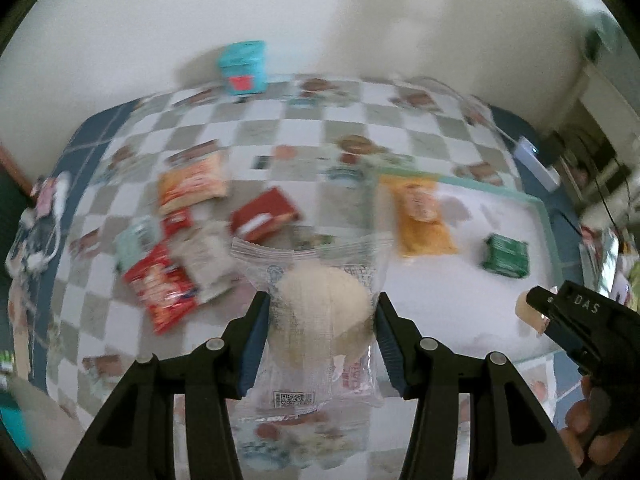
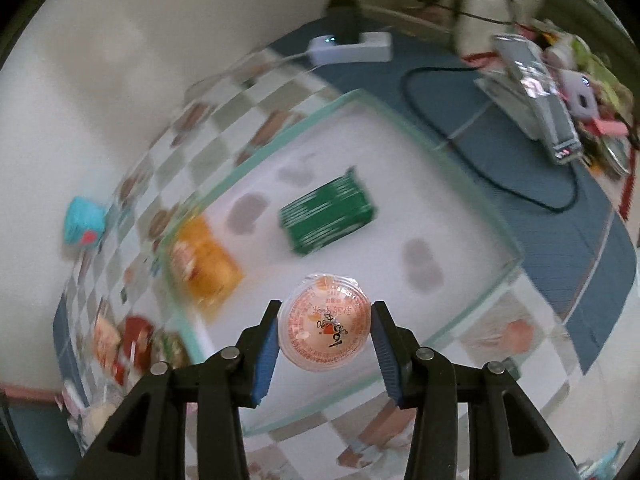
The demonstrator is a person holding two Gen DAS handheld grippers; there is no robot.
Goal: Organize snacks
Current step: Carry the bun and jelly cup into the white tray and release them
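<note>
Care now is in the release: my left gripper (image 1: pixel 320 340) pinches a wrapped bun (image 1: pixel 322 304) above the checkered table (image 1: pixel 280 128), my right gripper (image 2: pixel 325 344) clamps a jelly cup (image 2: pixel 325 322) over the tray (image 2: pixel 400 120), so I'd lower each before letting go, beside the green pack (image 2: pixel 326 210).

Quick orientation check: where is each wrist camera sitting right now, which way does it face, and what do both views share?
Left wrist: sits behind the left tool, facing down across the checkered table; its fingers grip a clear-wrapped bun; the right tool and the person's fingers show at right.
Right wrist: sits behind the right tool, facing down over the glass tray; it grips a jelly cup.
Shared: green packet, orange packet, teal box.
</note>
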